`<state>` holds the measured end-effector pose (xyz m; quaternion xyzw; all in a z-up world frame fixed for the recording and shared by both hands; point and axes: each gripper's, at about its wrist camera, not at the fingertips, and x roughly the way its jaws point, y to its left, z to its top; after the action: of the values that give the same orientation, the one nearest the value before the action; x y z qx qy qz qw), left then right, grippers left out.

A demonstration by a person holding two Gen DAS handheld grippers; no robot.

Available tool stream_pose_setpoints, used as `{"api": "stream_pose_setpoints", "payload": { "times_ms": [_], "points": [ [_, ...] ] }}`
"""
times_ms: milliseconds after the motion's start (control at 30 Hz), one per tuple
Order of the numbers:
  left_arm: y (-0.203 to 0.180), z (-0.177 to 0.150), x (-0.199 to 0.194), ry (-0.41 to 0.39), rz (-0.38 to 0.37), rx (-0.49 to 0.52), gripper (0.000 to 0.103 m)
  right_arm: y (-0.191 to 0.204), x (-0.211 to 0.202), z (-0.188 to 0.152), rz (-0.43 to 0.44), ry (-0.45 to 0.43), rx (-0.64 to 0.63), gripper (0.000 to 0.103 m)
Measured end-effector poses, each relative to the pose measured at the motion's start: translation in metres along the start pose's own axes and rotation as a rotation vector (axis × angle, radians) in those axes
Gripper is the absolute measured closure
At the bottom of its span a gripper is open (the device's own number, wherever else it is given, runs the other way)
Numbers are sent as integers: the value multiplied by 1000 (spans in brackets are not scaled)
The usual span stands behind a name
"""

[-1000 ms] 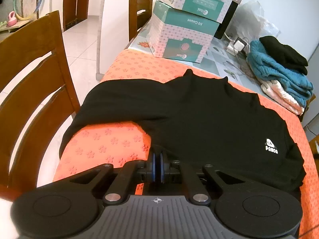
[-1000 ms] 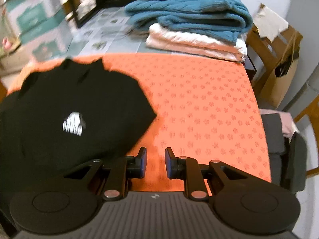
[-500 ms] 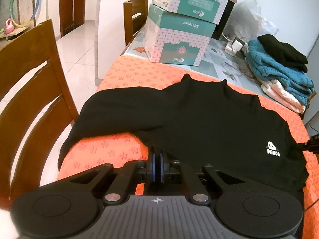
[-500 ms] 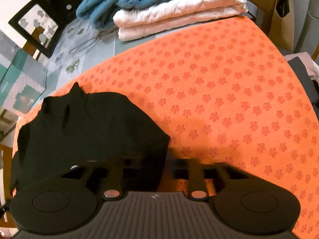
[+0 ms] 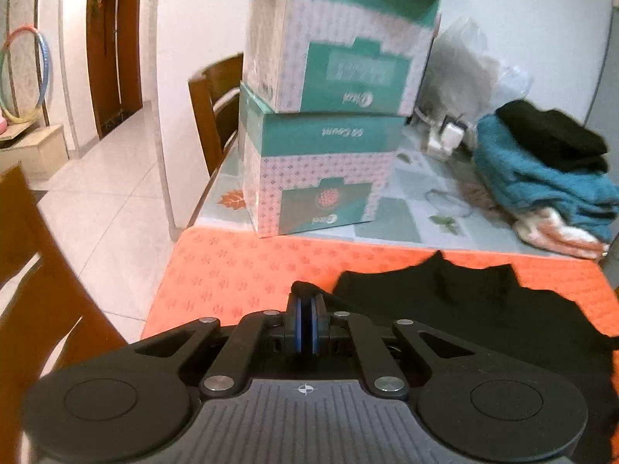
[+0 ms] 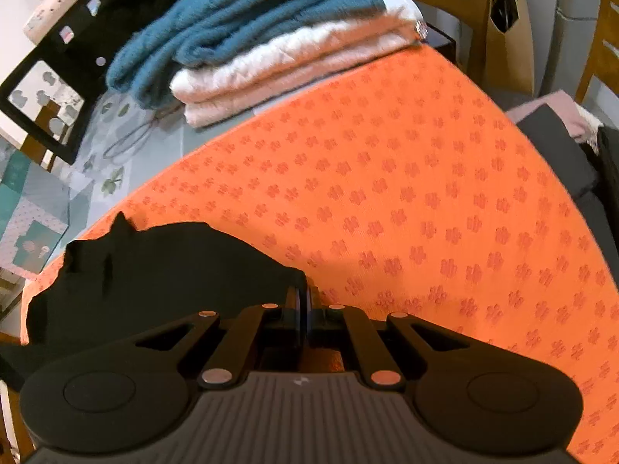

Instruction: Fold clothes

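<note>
White walls (image 5: 201, 38); pale tiled floor (image 5: 108, 216); brown wooden door (image 5: 112, 46) at far left; wooden chair (image 5: 211, 112) beside the table (image 5: 406, 208); orange flower-patterned mat (image 6: 425, 201) covers the near tabletop.

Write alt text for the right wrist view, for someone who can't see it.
The right gripper is shut on the edge of a black shirt that lies on an orange flower-print mat. Beyond the mat sits a stack of folded clothes, teal over pale pink.
</note>
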<state>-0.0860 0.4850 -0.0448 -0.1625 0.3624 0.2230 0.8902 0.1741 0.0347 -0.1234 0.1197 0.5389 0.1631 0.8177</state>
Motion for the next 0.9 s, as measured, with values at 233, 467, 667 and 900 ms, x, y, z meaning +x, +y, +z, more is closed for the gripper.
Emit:
{"api": "stream_pose_setpoints", "payload": {
  "times_ms": [233,467,667,900],
  "points": [
    [0,18,29,16,0,6,96,11,-23,7,5,-21,-151,95],
    [2,14,30,35,-5,-17,96,53,-27,3,88,79,-566,63],
    [-3,15,26,38,-6,8,96,74,2,-12,108,226,-790,61],
    [-6,21,32,63,-2,-3,96,68,-13,5,71,192,-750,102]
  ]
}}
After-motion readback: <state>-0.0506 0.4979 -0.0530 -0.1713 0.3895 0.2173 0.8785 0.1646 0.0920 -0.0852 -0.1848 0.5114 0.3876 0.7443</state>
